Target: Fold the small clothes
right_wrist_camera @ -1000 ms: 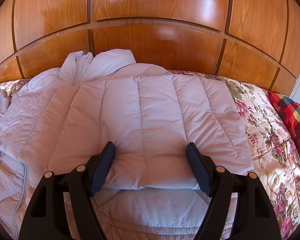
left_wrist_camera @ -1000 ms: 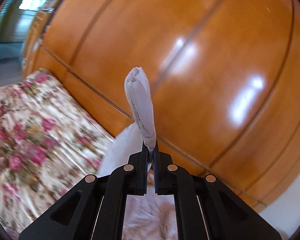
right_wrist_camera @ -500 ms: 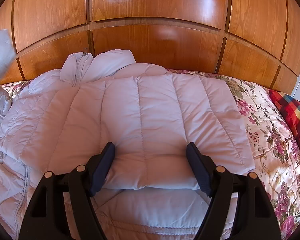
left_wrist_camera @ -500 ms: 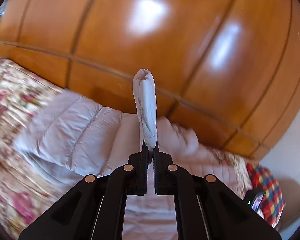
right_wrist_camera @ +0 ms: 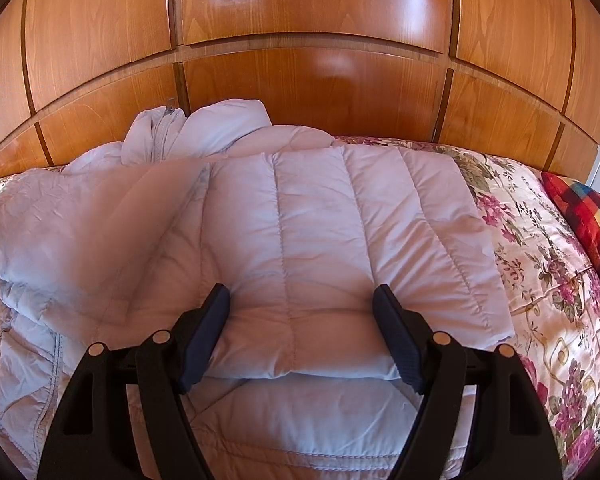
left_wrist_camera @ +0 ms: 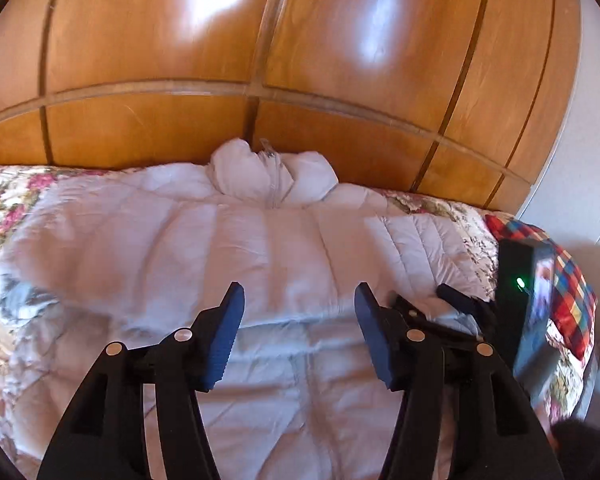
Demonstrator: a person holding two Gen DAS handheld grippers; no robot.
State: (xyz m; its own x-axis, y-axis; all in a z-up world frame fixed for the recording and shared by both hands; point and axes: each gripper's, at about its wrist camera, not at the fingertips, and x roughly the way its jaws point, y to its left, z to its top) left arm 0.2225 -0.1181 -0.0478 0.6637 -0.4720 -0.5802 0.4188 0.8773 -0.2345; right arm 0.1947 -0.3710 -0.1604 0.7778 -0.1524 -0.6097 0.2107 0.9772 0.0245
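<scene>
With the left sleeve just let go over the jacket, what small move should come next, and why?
Probably draw the left claw back a little and press the left sleeve flat. Its jaws are opening with nothing between them, and the sleeve, blurred, lies loosely across the quilted jacket, while the right claw stands open over the other folded sleeve.

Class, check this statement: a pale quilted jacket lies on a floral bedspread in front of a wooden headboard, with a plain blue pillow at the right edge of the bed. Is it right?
One detail is wrong. The pillow is not plain blue; it is a multicoloured check, mostly red, as the right wrist view shows. The rest stands: the pale quilted jacket lies on the floral bedspread before the wooden headboard.
</scene>
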